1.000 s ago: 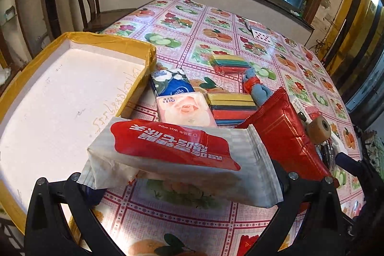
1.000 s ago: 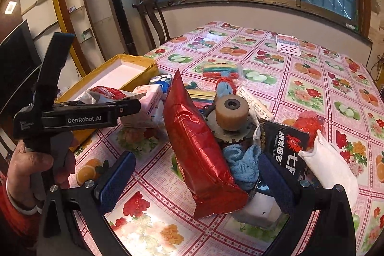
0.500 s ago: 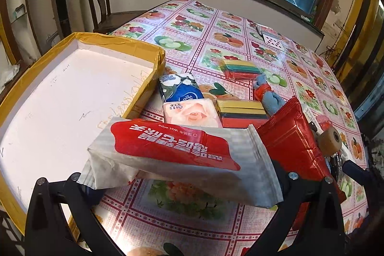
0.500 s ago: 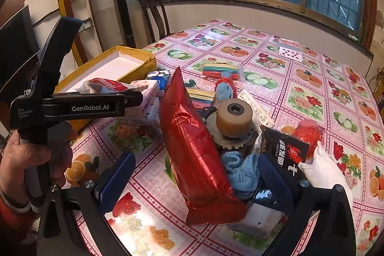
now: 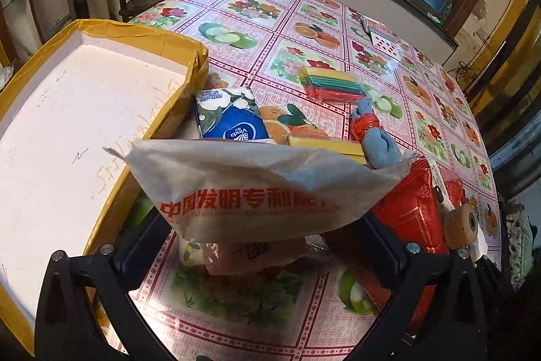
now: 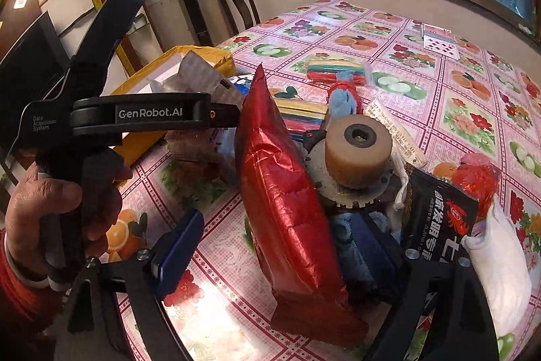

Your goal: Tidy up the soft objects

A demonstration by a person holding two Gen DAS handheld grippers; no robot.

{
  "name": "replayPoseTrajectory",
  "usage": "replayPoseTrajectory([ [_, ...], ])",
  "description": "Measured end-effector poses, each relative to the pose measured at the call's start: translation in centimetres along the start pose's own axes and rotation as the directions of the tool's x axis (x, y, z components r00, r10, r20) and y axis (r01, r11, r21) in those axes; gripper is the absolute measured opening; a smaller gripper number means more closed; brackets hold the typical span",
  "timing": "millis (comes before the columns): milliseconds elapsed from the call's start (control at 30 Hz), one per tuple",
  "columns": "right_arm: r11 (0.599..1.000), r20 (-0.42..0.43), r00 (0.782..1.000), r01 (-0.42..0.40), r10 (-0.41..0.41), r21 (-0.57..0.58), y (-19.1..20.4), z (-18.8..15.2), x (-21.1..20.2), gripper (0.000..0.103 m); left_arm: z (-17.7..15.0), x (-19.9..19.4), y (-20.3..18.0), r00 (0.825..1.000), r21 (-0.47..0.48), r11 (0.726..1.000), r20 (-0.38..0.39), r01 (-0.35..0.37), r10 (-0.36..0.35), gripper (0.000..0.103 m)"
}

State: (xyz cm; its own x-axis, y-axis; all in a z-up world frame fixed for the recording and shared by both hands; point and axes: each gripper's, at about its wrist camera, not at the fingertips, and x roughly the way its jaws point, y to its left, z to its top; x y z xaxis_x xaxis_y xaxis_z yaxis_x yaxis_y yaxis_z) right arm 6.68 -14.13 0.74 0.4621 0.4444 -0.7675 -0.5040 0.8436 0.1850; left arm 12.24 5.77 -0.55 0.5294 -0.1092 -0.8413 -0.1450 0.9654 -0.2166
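Note:
My left gripper [image 5: 257,242] is shut on a white wet wipe pack [image 5: 263,188], which tilts up and shows red printing on its back. It hangs just right of the yellow box [image 5: 199,56] with the white floor. A pink tissue pack [image 5: 236,256] lies under it on the table. In the right wrist view a hand holds the left tool [image 6: 148,114], and the wipe pack [image 6: 199,80] shows above it. My right gripper [image 6: 274,235] is open around a red foil bag [image 6: 287,208], which stands on edge between the blue pads without being pinched.
On the flowered tablecloth lie a blue tissue pack [image 5: 233,120], a striped cloth bundle [image 5: 331,83], a blue and red cloth [image 5: 375,134] and yellow sponges [image 5: 324,144]. A tan roller [image 6: 358,148] on a gear, a black packet [image 6: 436,219] and a white cloth [image 6: 500,266] crowd the right finger.
The wet wipe pack has tipped up in the left gripper, its red label turned away. The left gripper moved forward over the pink tissue pack. The right gripper closed in on the red bag.

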Motion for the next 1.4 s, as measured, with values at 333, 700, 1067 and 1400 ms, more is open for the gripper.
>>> replayPoseTrajectory([
  [333,1.0,0.005,1.0,-0.012,0.013,-0.007,0.4,-0.5,0.0,0.089,0.0,0.5,0.1,1.0,0.005,1.0,-0.011,-0.017,0.017,0.103],
  [700,1.0,0.024,1.0,-0.011,0.011,-0.028,1.1,-0.9,0.0,0.081,0.1,0.8,0.3,1.0,0.007,1.0,-0.019,-0.01,0.01,0.102],
  [1067,0.999,0.019,1.0,0.003,-0.003,-0.033,1.2,-1.0,0.0,0.082,0.5,0.6,0.4,1.0,-0.003,1.0,-0.015,-0.004,0.004,0.102],
  [1400,0.999,0.025,1.0,0.009,-0.008,-0.033,1.2,-1.2,-0.1,0.082,0.5,0.9,0.3,1.0,-0.001,1.0,-0.028,-0.008,0.008,0.102],
])
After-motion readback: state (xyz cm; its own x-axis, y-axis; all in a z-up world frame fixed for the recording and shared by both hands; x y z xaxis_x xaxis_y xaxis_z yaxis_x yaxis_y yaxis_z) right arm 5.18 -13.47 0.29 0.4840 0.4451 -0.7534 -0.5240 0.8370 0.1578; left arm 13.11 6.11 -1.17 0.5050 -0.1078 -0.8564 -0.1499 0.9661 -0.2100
